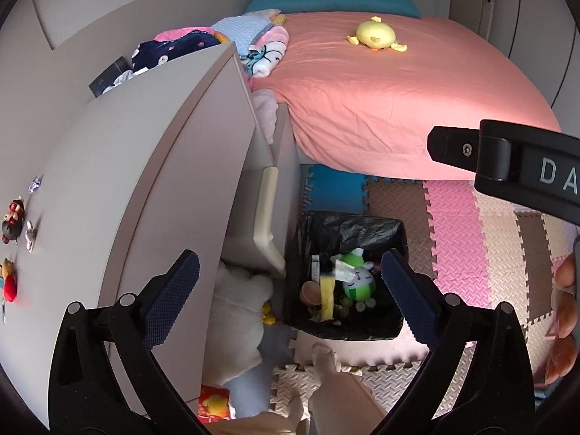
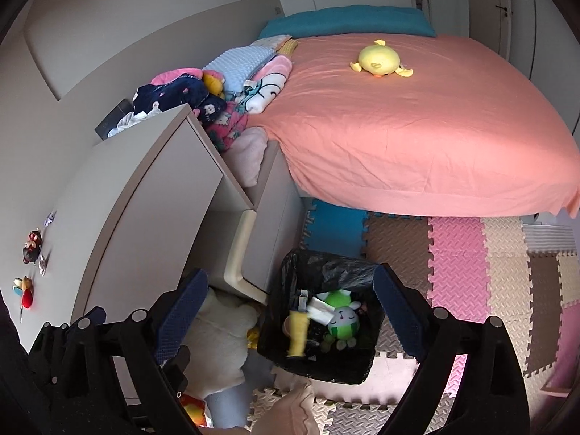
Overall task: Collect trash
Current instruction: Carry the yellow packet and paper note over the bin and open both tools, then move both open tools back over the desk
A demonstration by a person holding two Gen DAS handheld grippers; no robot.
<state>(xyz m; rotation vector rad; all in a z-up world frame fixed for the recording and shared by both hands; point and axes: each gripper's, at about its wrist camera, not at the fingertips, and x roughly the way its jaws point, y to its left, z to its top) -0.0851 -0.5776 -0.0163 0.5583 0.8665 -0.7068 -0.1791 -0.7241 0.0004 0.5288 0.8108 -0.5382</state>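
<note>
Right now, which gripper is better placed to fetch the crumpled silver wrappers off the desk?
Left, probably. Both are open and empty above the bin, but the left gripper sits on the desk side, nearer the wrappers; the right gripper would cross it.

The right tool (image 1: 507, 166) enters the left wrist view only as a black bar cut off by the right edge, its lettering broken off after "DA". A hand (image 1: 565, 311) beside it is sliced by the same edge. Inside the trash bin (image 2: 290, 264), a yellow item (image 2: 298, 333) is smeared by blur, and the scraps beneath the green plush toy (image 2: 342, 320) are too small and dark to name. The small figures on the worktop (image 1: 145, 152) at far left are too tiny to identify. A white plush (image 2: 217, 340) sits half hidden behind a tool finger.
</note>
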